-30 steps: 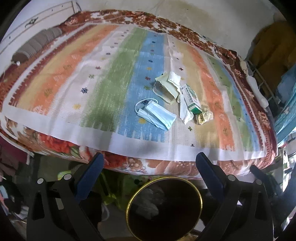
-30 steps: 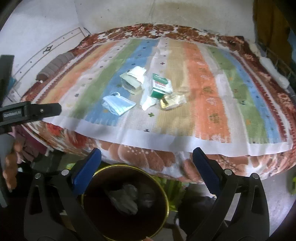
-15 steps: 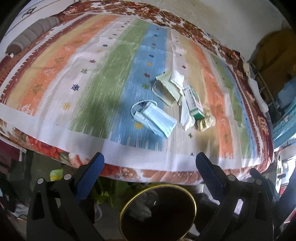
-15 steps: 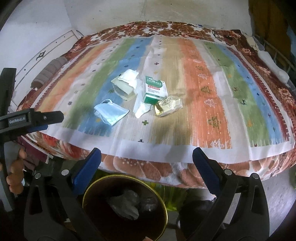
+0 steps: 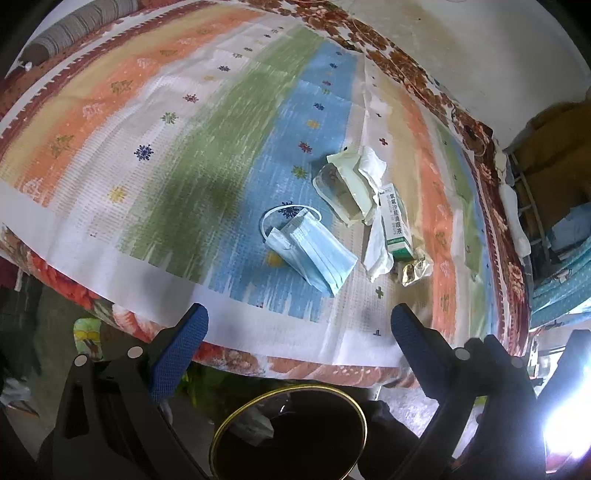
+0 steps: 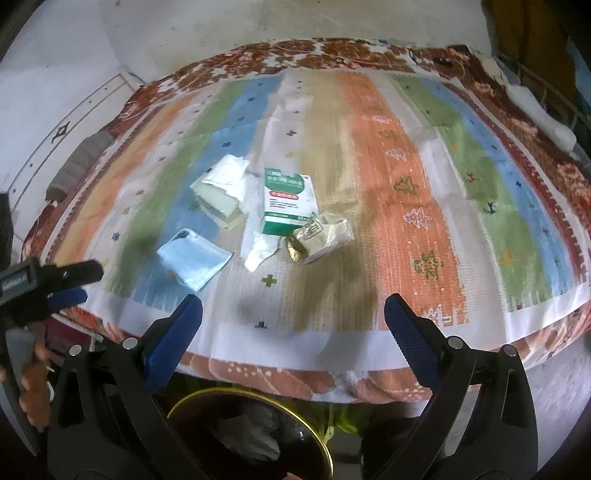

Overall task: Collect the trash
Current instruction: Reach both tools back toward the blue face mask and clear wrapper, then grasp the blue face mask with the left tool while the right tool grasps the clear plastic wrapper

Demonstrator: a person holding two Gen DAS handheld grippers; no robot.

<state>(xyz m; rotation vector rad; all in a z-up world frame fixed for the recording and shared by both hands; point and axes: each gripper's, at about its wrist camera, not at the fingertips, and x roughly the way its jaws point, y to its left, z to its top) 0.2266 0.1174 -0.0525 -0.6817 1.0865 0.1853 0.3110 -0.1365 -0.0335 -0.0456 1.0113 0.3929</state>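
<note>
A pile of trash lies on the striped bedspread point(image 5: 177, 155): a blue face mask point(image 5: 314, 254) point(image 6: 194, 264), a green-and-white carton point(image 5: 395, 225) point(image 6: 286, 203), crumpled white paper point(image 5: 376, 254) point(image 6: 258, 251), a pale green wrapper point(image 5: 347, 184) point(image 6: 218, 195) and a gold foil wrapper point(image 5: 412, 271) point(image 6: 314, 238). A dark bin with a gold rim point(image 5: 288, 432) point(image 6: 251, 435) stands below the bed's edge and holds some trash. My left gripper point(image 5: 299, 328) is open and empty, above the bin, short of the mask. My right gripper point(image 6: 293, 314) is open and empty over the bed's edge.
The bed point(image 6: 406, 380) has a floral brown cover under the spread. A grey striped roll point(image 5: 74, 33) lies at the far left. A metal rack and blue cloth point(image 5: 554, 236) stand at the right. The left gripper also shows at the left of the right wrist view point(image 6: 48, 284).
Both grippers have moved forward and closer to the bed, so the trash pile appears nearer. Both stay open and empty. The bin has slid lower in both views.
</note>
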